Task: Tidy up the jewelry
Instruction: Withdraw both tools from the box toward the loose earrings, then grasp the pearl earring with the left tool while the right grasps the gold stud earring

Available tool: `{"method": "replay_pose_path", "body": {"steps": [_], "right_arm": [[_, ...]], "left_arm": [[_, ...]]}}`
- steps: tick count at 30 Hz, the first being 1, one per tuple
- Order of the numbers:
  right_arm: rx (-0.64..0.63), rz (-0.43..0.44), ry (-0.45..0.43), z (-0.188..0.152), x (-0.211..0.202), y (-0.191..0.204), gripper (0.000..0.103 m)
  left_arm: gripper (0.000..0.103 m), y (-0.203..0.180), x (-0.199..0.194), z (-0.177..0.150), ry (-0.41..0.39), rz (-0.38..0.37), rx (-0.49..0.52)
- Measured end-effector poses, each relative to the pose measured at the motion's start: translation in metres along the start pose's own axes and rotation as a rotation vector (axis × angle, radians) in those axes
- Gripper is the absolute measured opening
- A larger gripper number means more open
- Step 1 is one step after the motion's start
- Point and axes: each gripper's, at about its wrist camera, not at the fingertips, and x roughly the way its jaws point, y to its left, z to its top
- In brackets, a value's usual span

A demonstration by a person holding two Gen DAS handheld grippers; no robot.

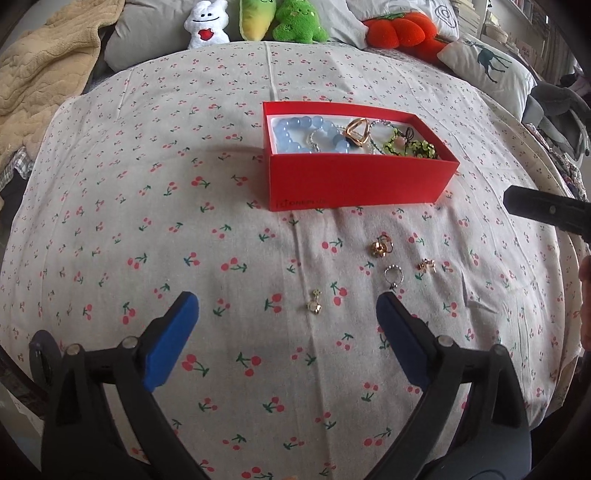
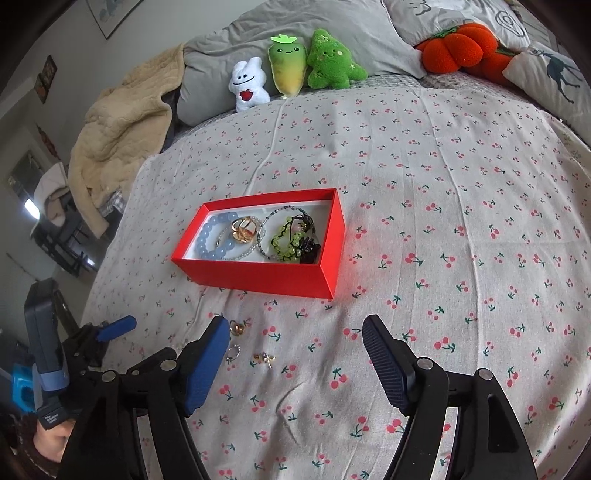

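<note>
A red box sits open on the bed, its white floor crowded: a pale blue bead bracelet at the left end, a gold ring cluster in the middle over a thin silver bead strand, and a green bead bracelet tangled with black cord at the right end.

The surface is a cherry-print sheet, lightly creased. Past it, at 12 o'clock in the left wrist view, grey pillows back a row of plush toys: a white one, a yellow-green carrot, a green tree-shaped one and an orange pumpkin. A beige blanket is heaped at 10 o'clock, a deer-print pillow at 2 o'clock.

Loose pieces lie on the sheet in front of the box, apart from one another: a gold knot ring, a silver ring, a small gold earring and a tiny pearl stud.

The left gripper is spread wide with nothing between its blue pads; the stud lies on the sheet just above the gap. The right gripper is also spread and empty, its left pad just beside the silver ring, the gold earring lying in the open gap. Nothing blocks the box
</note>
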Motion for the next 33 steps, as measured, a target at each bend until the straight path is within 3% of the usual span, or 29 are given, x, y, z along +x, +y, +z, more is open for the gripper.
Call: {"method": "replay_pose_path", "body": {"steps": [9,17,19,21,23,33], "right_arm": [[-0.063,-0.068,0.045,-0.057,0.022,-0.018,0.079],[-0.162,-0.093,0.011,-0.073,0.023,-0.006,0.082],[-0.185,-0.097,0.013,-0.073,0.026,0.0,0.083],[-0.212,-0.104,0.017,-0.073,0.03,0.007,0.084],[-0.24,-0.114,0.02,-0.074,0.034,0.014,0.084],[-0.277,-0.131,0.022,-0.073,0.044,0.028,0.088]], "left_arm": [[0.097,-0.005,0.003,-0.021,-0.084,-0.063,0.077],[0.095,-0.001,0.016,-0.027,-0.1,-0.163,0.087],[0.082,-0.001,0.016,-0.025,-0.104,-0.171,0.087],[0.061,-0.001,0.016,-0.024,-0.106,-0.169,0.09],[0.051,-0.001,0.018,-0.023,-0.102,-0.167,0.088],[0.041,-0.005,0.021,-0.022,-0.08,-0.15,0.109]]}}
